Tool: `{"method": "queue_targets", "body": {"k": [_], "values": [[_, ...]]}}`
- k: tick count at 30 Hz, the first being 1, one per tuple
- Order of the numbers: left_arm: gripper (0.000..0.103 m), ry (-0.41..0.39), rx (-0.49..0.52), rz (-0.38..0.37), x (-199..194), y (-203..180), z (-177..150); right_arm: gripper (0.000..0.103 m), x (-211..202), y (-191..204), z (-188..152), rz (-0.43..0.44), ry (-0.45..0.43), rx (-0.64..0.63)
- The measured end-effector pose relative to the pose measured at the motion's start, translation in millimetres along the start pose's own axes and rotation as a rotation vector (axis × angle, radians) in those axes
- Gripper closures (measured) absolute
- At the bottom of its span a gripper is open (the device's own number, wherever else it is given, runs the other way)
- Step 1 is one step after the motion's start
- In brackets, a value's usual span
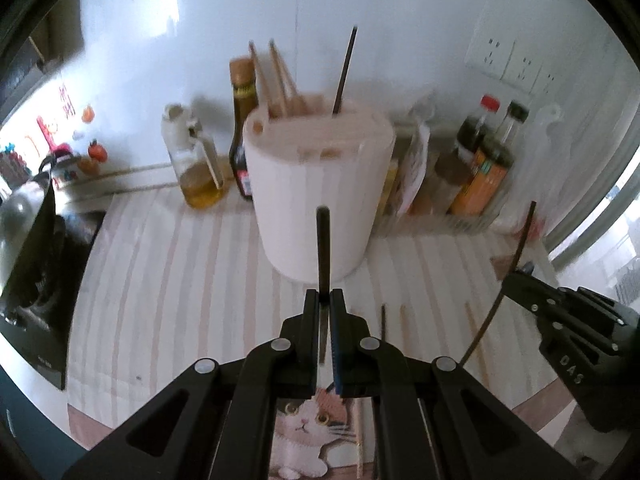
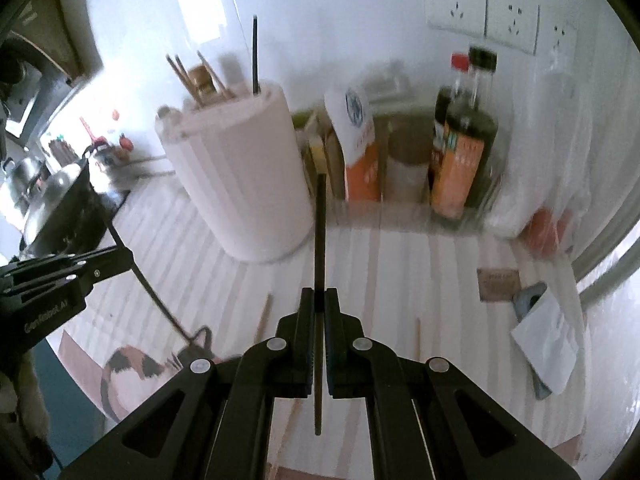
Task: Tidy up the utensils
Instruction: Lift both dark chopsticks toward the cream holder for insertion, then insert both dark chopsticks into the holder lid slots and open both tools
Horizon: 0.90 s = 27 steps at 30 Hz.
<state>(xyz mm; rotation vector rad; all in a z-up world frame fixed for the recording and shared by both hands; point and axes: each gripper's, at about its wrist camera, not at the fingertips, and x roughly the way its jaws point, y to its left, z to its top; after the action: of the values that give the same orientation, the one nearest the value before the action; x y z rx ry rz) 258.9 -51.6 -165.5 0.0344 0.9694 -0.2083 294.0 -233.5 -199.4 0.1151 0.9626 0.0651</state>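
My left gripper (image 1: 325, 300) is clamped on a dark chopstick (image 1: 323, 248), which sticks up and fwd betw. the fingers. My right gripper (image 2: 319, 300) is likewise closed on a second dark chopstick (image 2: 319, 240), running fwd and back through the fingers. Under both is the striped pink-and-white cloth w/ a cat print (image 1: 160, 280) on the tabletop, w/ a few light wooden chopsticks (image 2: 262, 320) lying loose on it, near the right gripper. Further out stands the white cylindrical utensil holder (image 1: 316, 184), upright, w/ wooden chopsticks (image 1: 280, 80) and one dark chopstick (image 1: 346, 72) standing in its top. Left of it in the left-wrist view, a glass oil jug (image 1: 196, 160) and a dark sauce bottle (image 1: 242, 120); right of it, a clear tray of condiment bottles (image 2: 460, 152) against the white wall.
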Motion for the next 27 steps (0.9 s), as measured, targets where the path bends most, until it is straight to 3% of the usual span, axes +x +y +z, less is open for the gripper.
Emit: {"method": "queue_targets", "body": {"k": [8,17,22,27], "values": [[0.100,-0.112,0.001,-0.056,-38,-11,48,0.099,-30,4,48,0.009,-0.143,0.010],[0.100,-0.256,0.000,-0.120,-95,-12,125,0.099,-81,6,137,0.062,-0.295,0.016],[0.100,-0.317,0.017,-0.101,-111,-7,171,0.099,-96,5,189,0.083,-0.355,0.030],[0.100,-0.308,0.031,-0.066,-96,4,205,0.099,-87,16,228,0.109,-0.376,0.047]]}}
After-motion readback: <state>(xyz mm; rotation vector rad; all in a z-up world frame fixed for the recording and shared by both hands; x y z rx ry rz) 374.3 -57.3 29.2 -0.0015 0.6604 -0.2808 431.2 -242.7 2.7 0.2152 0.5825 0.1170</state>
